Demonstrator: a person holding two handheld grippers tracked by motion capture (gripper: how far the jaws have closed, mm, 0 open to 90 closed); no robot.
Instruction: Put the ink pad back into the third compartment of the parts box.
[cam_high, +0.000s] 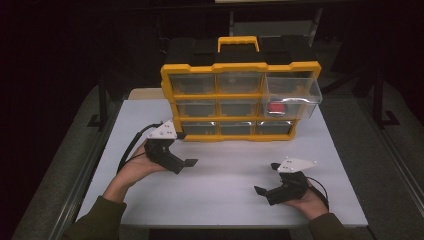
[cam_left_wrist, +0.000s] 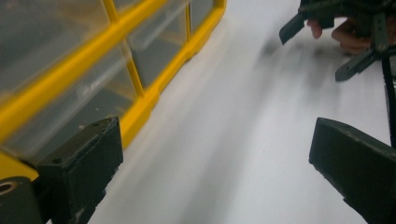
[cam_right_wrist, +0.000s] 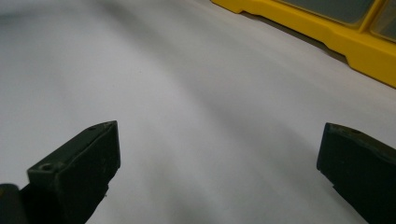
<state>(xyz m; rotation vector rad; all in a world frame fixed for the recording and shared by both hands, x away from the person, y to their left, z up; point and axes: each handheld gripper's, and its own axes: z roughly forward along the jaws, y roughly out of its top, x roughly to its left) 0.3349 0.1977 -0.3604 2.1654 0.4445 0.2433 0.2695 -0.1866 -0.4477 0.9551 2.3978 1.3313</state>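
1. Left gripper rests low on the white table, at about 8 o'clock from the yellow organizer, just beside its lower left corner. Its jaws stand wide apart and hold nothing.
2. My right gripper lies on the table at roughly 5 o'clock from the organizer, well apart from it. Jaws are likewise spread, nothing between them. From the left gripper view it shows farther off at 1 o'clock.
3. The organizer stands upright at the far middle of the table, nine clear drawers in three rows.
4. The top right drawer is pulled out toward me; the rest sit flush.
5. A red object shows in the right column, at or below that open drawer. I cannot tell which compartment holds it.
6. Judgement: both grippers idle, no grasp begun; the work appears to concern the open drawer or the red object.
7. Next move, in my estimate: lift the right gripper toward 12 o'clock, square its spread jaws to the drawer front, approach level to avoid tipping the organizer.
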